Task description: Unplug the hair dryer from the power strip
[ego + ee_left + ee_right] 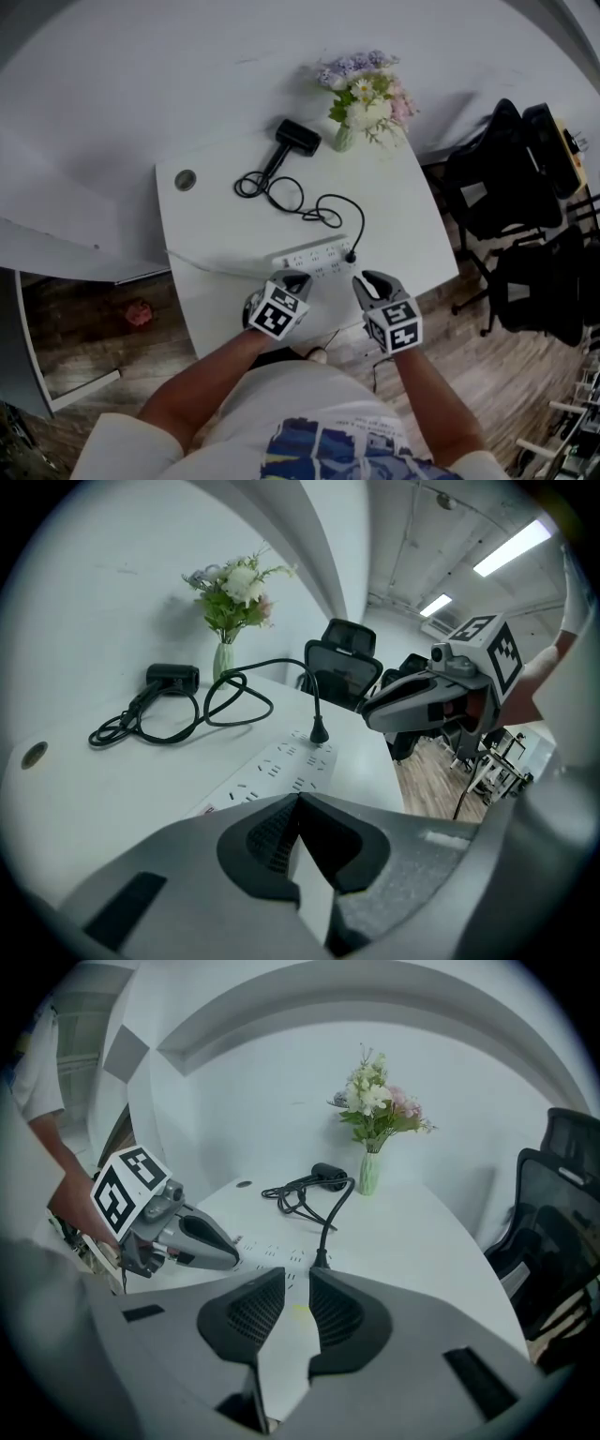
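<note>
The black hair dryer [298, 138] lies at the back of the white table [216, 220], its cord coiled toward the front. Its black plug [351, 255] sits in the right end of the white power strip [314, 259]. My left gripper [299, 279] hovers just in front of the strip's middle, jaws shut and empty. My right gripper [367, 280] is a little in front of the plug, jaws open by a narrow gap with nothing between them. In the right gripper view the plug [321, 1258] stands just beyond the jaw tips. The left gripper view shows the plug [320, 731] ahead to the right.
A vase of flowers [364, 105] stands at the table's back right. A round cable grommet [185, 180] sits at the left. Black office chairs [506, 187] stand to the right of the table, on the wooden floor.
</note>
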